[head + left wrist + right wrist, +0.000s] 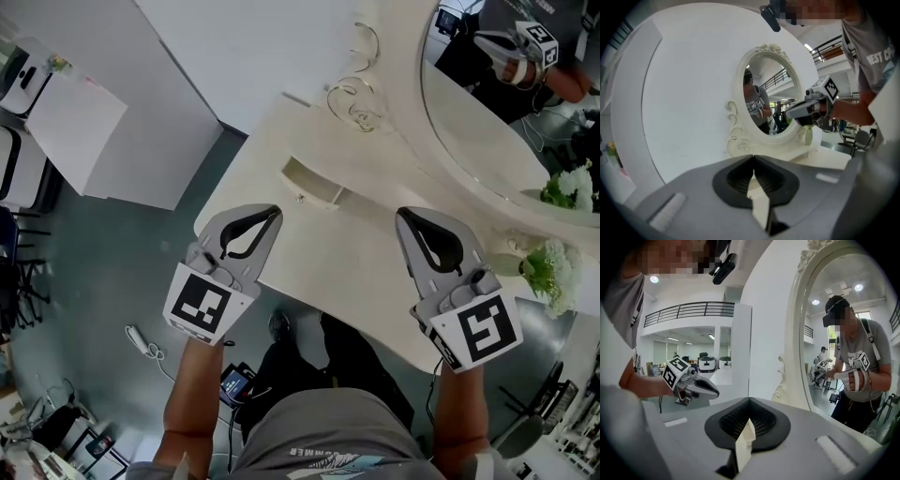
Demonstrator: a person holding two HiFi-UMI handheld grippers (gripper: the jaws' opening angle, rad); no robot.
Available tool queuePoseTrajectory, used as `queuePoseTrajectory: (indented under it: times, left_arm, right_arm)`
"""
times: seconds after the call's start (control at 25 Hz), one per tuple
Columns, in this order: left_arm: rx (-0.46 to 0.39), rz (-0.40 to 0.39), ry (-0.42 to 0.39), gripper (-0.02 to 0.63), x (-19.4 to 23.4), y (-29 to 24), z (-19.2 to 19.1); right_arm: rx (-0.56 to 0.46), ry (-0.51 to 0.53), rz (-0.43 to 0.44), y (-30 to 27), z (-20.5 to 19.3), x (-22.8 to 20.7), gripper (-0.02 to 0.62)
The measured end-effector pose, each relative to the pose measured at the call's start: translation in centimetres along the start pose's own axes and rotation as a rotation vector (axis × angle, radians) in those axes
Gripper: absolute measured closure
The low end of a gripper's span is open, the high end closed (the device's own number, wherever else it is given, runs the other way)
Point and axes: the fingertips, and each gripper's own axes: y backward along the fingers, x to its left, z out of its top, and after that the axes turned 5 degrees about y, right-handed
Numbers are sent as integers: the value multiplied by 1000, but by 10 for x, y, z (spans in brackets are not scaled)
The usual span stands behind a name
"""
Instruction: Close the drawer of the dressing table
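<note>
Head view, left to right. The grey two-jaw left gripper (272, 214) hovers over the near edge of the cream-white dressing table (375, 281); its jaws are together at the tips and hold nothing, as the left gripper view confirms. Ahead of it, between the two grippers and nearer the left one, the small shallow cream-white drawer (314, 180) stands pulled out on the tabletop, its hollow showing, with a tiny knob (300, 197) on its front panel. The grey right gripper (405, 216) is level with the left, well apart from it, its jaws likewise closed on nothing. Farthest right is the large oval white-framed mirror (487, 122).

The drawer appears light and rigid, likely to slide freely with little force. No grasp seems needed: closed jaw tips pressed on the flat front panel, near the knob and centred, should push it in without skewing.
</note>
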Motion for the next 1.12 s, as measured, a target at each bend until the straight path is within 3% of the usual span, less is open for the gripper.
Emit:
queuePoseTrajectory:
  times: [0.24, 0.92, 1.12]
  left_arm:
    - [47, 6, 58, 603, 8, -26, -36]
    - [153, 4, 102, 601, 20, -98, -140]
    - [181, 18, 108, 566, 20, -108, -160]
  right_arm:
    - [21, -18, 10, -20, -26, -8, 595]
    - [56, -47, 22, -64, -91, -26, 595]
    - [66, -52, 36, -67, -103, -25, 595]
